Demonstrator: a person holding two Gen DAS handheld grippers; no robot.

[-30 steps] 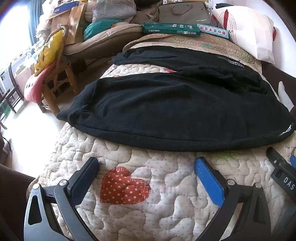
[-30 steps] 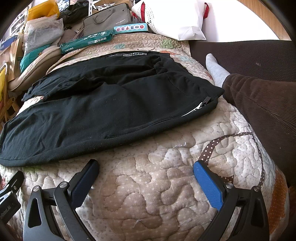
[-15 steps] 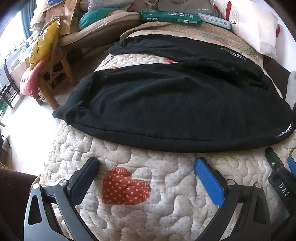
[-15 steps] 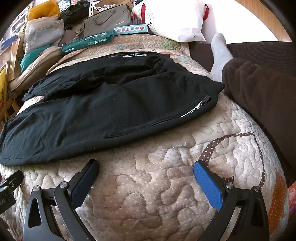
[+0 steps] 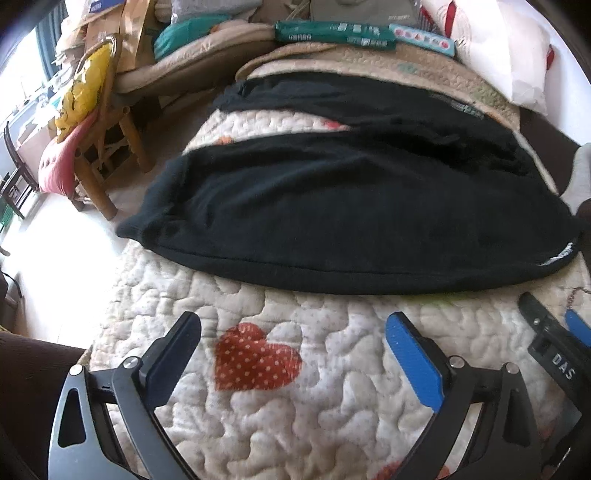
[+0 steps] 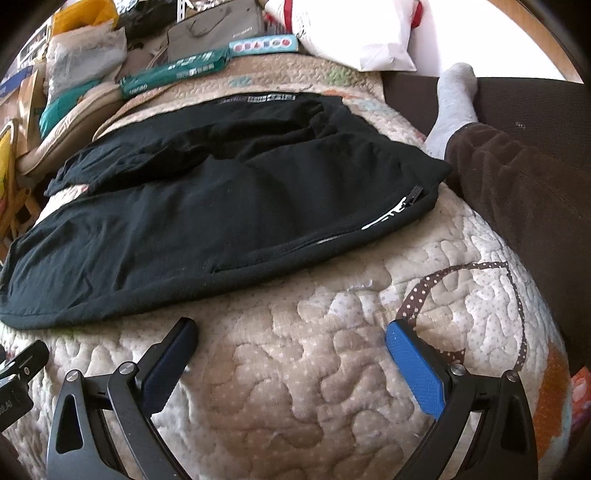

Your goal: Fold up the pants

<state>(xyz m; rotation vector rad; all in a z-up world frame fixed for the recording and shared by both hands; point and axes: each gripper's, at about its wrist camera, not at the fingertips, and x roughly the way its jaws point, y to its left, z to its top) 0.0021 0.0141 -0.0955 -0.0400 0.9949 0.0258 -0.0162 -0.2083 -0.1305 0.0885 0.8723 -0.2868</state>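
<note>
Black pants (image 5: 351, 218) lie spread flat on a quilted bedspread (image 5: 314, 406), legs running left, waistband (image 6: 402, 206) with a zip pocket at the right. The two legs are apart, with a strip of quilt between them. My left gripper (image 5: 295, 332) hovers open over the quilt just short of the near leg's lower edge, above a red heart patch (image 5: 255, 356). My right gripper (image 6: 291, 339) is open too, empty, near the pants' front edge below the waist. The right gripper's tip (image 5: 554, 350) shows at the right of the left wrist view.
A person's leg in brown trousers (image 6: 517, 199) with a grey sock (image 6: 452, 107) rests right of the waistband. Green and blue boxes (image 6: 177, 74), bags and a white pillow (image 6: 354, 33) crowd the bed's far end. A wooden chair (image 5: 96, 147) with cushions stands left, beside the bed's edge.
Both grippers stay open. The left view has drifted closer to the pants' near leg. The person's socked foot and leg have lifted and shifted beside the waistband.
</note>
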